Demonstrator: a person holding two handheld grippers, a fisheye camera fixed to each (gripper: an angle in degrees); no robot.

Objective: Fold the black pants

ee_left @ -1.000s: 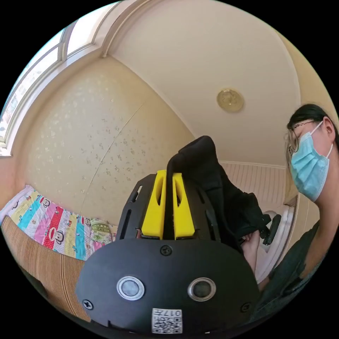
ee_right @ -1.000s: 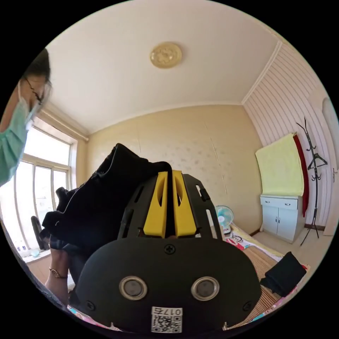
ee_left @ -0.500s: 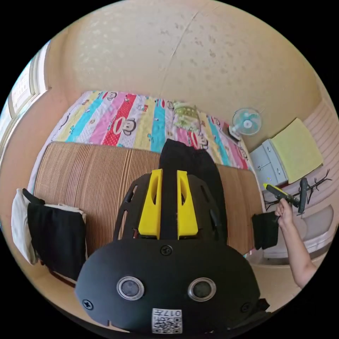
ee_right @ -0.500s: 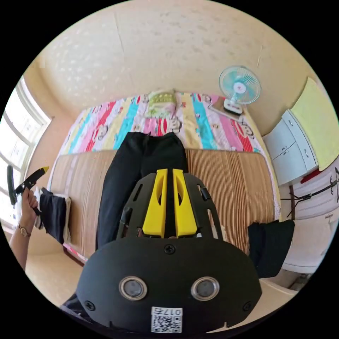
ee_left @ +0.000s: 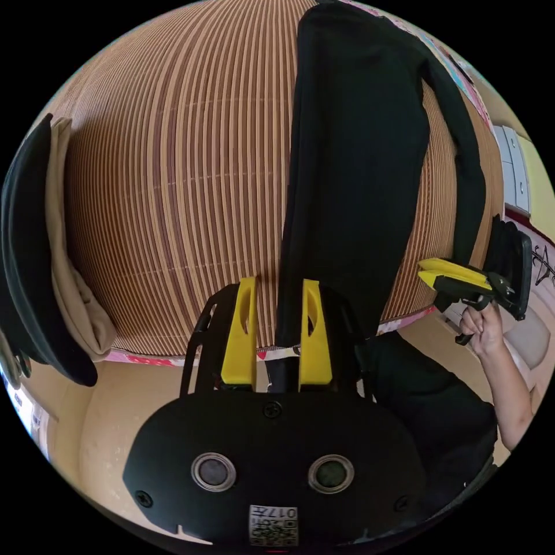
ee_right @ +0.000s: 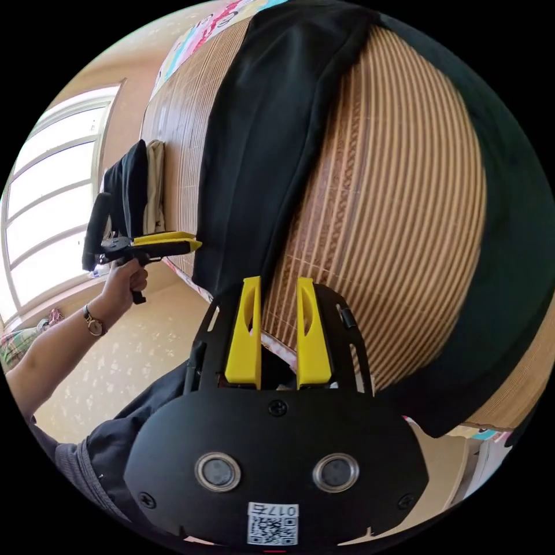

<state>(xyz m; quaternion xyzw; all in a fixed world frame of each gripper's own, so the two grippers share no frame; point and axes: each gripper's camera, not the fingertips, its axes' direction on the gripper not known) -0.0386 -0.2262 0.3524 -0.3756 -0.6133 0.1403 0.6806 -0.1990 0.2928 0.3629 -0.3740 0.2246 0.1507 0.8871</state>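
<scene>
Found the black pants point(ee_left: 358, 144) laid lengthwise on a striped mat point(ee_left: 173, 173) covering the bed, waist at the far end, legs running toward the near edge. Noted the two legs spread apart, with bare mat between them. Observed the left leg's hem hanging over the near edge of the bed.

Checked the left tool point(ee_left: 278, 283): jaws set apart, with that hem passing down between them. Saw a strip of mat between the fabric and the left-hand jaw, so recorded no two-sided clamp on the cloth. Spotted the same tool from the side in the right gripper view, gripped by a hand point(ee_right: 124, 283) wearing a wristwatch point(ee_right: 94, 326).

Checked the right tool point(ee_right: 278, 281): jaws wide, holding nothing, mat visible through the gap. Placed it over the bed's near edge, between the two legs (the right leg blurred here). Saw it again in the left gripper view, held in a hand point(ee_left: 488, 329) just beside the right leg's hem.

Logged a folded stack of dark and beige clothes point(ee_left: 34, 231) at the mat's left end, well apart from the pants. Noted a window point(ee_right: 52, 202) beyond that stack and pale floor point(ee_left: 110, 416) below the bed edge.
</scene>
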